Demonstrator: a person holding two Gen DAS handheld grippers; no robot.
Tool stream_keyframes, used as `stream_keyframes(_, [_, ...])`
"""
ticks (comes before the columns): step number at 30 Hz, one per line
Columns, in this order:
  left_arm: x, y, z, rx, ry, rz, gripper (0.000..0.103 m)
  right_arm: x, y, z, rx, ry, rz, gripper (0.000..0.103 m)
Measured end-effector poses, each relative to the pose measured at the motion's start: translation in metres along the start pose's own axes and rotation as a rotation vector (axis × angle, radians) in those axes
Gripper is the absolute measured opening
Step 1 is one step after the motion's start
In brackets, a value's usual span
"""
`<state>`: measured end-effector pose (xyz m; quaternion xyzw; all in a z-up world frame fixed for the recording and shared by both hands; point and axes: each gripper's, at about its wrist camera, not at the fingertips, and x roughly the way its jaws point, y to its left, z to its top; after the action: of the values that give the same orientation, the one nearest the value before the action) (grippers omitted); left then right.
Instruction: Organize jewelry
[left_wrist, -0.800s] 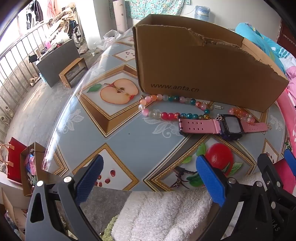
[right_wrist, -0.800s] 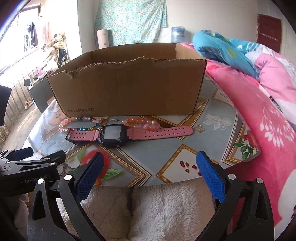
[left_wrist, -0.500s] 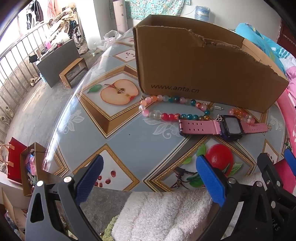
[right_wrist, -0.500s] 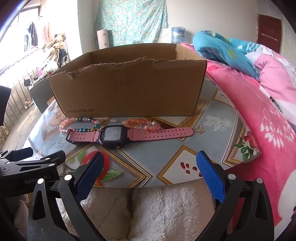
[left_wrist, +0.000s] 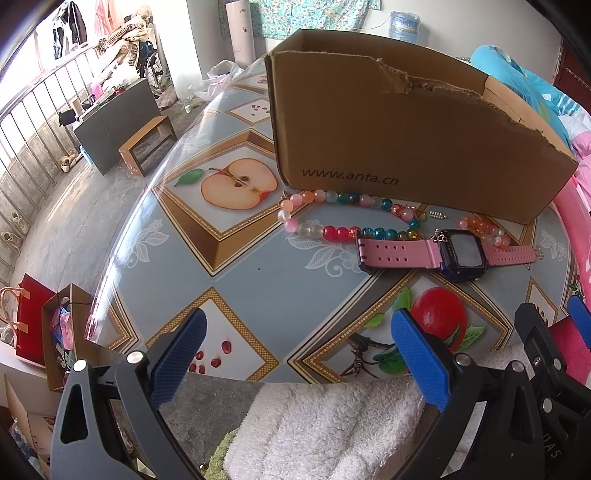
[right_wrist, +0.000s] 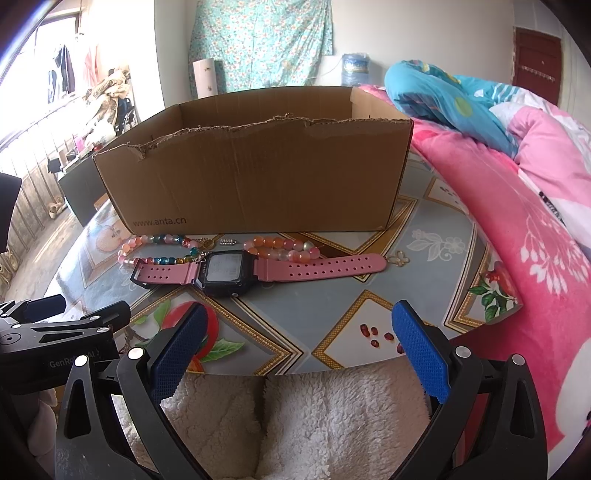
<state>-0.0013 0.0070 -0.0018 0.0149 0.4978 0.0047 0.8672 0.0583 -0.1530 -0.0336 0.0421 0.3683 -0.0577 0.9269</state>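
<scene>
A pink-strapped watch (left_wrist: 448, 253) with a dark face lies flat on the round table, in front of an open cardboard box (left_wrist: 399, 147). A string of coloured beads (left_wrist: 332, 230) lies between watch and box, partly under the watch. In the right wrist view the watch (right_wrist: 229, 271), the beads (right_wrist: 162, 240) and the box (right_wrist: 258, 177) show too. My left gripper (left_wrist: 299, 350) is open and empty, held at the table's near edge. My right gripper (right_wrist: 299, 347) is open and empty, near the edge, short of the watch.
The table (left_wrist: 258, 266) has a fruit-patterned cover. A white fleece cloth (right_wrist: 295, 424) lies below both grippers. A pink and blue quilt (right_wrist: 517, 206) sits to the right. A small metal clasp (right_wrist: 398, 258) lies by the strap end. Bags (left_wrist: 40, 332) stand on the floor at left.
Both views have shifted very slightly. The watch, beads and box have not moved, and both grippers stay open.
</scene>
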Motion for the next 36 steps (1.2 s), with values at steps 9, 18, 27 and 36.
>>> stream_keyframes(9, [0.003, 0.009, 0.001, 0.004, -0.016, -0.009, 0.099, 0.003, -0.004, 0.004, 0.0, -0.023, -0.016, 0.095])
stream_keyframes(18, [-0.002, 0.034, 0.011, 0.05, -0.178, -0.178, 0.099, 0.003, 0.002, 0.019, -0.061, -0.107, 0.021, 0.095])
stream_keyframes(27, [0.0, 0.021, 0.031, 0.165, -0.211, -0.378, 0.081, 0.009, 0.018, 0.036, -0.203, -0.103, 0.147, 0.077])
stream_keyframes(36, [0.022, -0.001, 0.042, 0.263, -0.178, -0.352, 0.058, 0.033, 0.037, 0.049, -0.284, 0.015, 0.27, 0.054])
